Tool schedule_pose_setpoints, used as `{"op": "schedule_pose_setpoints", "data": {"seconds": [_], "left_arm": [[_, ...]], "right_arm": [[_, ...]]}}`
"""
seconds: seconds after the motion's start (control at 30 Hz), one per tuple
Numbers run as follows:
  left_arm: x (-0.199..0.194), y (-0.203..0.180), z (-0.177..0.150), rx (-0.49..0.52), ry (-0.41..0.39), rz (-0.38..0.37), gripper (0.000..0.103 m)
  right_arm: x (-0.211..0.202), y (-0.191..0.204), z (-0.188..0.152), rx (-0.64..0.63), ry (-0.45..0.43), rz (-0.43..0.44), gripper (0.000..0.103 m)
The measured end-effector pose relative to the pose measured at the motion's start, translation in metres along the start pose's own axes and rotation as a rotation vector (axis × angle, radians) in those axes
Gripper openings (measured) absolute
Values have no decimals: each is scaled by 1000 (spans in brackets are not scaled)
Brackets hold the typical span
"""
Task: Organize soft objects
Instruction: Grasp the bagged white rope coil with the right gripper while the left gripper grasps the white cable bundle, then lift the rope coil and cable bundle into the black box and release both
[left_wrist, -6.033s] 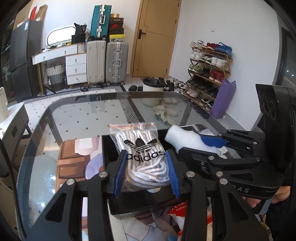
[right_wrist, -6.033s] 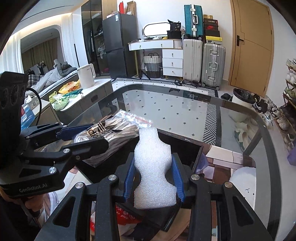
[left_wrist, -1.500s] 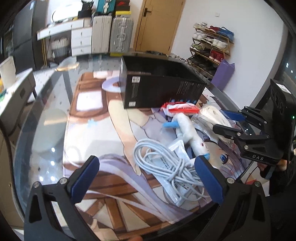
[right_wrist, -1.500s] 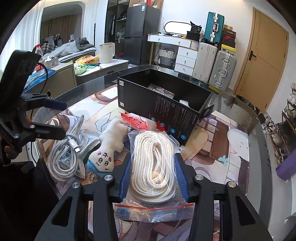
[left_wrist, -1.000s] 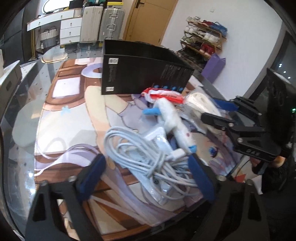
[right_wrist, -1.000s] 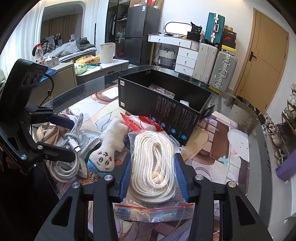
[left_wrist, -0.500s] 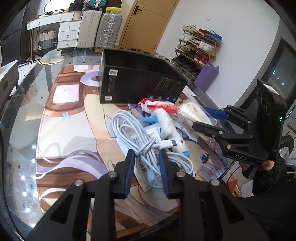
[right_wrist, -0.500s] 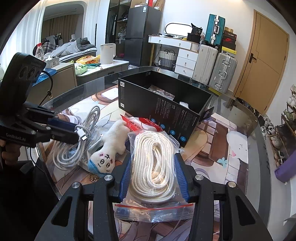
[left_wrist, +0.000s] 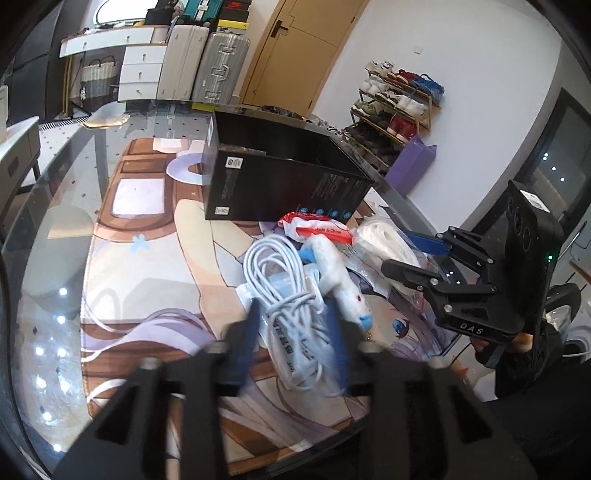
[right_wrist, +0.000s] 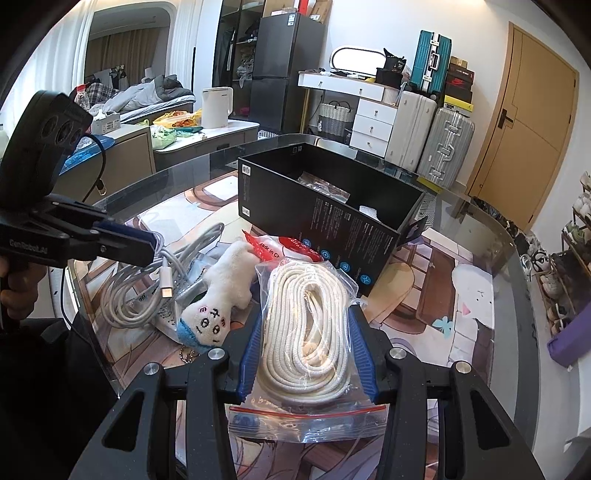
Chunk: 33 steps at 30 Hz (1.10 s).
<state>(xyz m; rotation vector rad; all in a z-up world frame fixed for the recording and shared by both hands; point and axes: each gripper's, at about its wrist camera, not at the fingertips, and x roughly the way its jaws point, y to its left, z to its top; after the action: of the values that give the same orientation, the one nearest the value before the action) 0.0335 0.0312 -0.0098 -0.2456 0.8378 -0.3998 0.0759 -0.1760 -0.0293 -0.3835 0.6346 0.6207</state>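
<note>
A: Left tool (left_wrist: 293, 334)?

B: Pinched on the white cable bundle (left_wrist: 284, 280), lifted clear of the tabletop (left_wrist: 66, 258); its own view is blurred, yet the right-hand view shows the blue pads clamping the coil.

A: Right tool (right_wrist: 306, 353)?

B: Closed around the bagged white rope (right_wrist: 310, 325); only its own view shows the zip-bag's red seal. The plush toy (right_wrist: 218, 295) lies between both bundles.

A: The black box (right_wrist: 325, 210)?

B: Behind the pile. The right view looks inside: a clear packet and something white. The left view shows walls only
</note>
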Motion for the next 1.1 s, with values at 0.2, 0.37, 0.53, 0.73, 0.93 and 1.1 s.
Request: {"op": "schedule_pose_setpoints", "data": {"seconds": [0.2, 0.37, 0.53, 0.73, 0.93, 1.1], "left_arm": [[16, -8, 1, 19, 42, 21, 53], [34, -10, 0, 8, 88, 35, 53], [38, -15, 0, 36, 78, 52, 47], [27, -11, 0, 37, 52, 44, 40], [8, -3, 5, 14, 2, 36, 40], [-8, 0, 14, 1, -54, 34, 40]], "right_arm": [[0, -1, -1, -1, 2, -4, 45], [0, -3, -2, -1, 5, -8, 45], [2, -3, -2, -5, 10, -11, 45], [2, -2, -1, -9, 4, -11, 45], [-4, -1, 1, -13, -12, -12, 45], [-11, -3, 6, 1, -34, -5, 45]]}}
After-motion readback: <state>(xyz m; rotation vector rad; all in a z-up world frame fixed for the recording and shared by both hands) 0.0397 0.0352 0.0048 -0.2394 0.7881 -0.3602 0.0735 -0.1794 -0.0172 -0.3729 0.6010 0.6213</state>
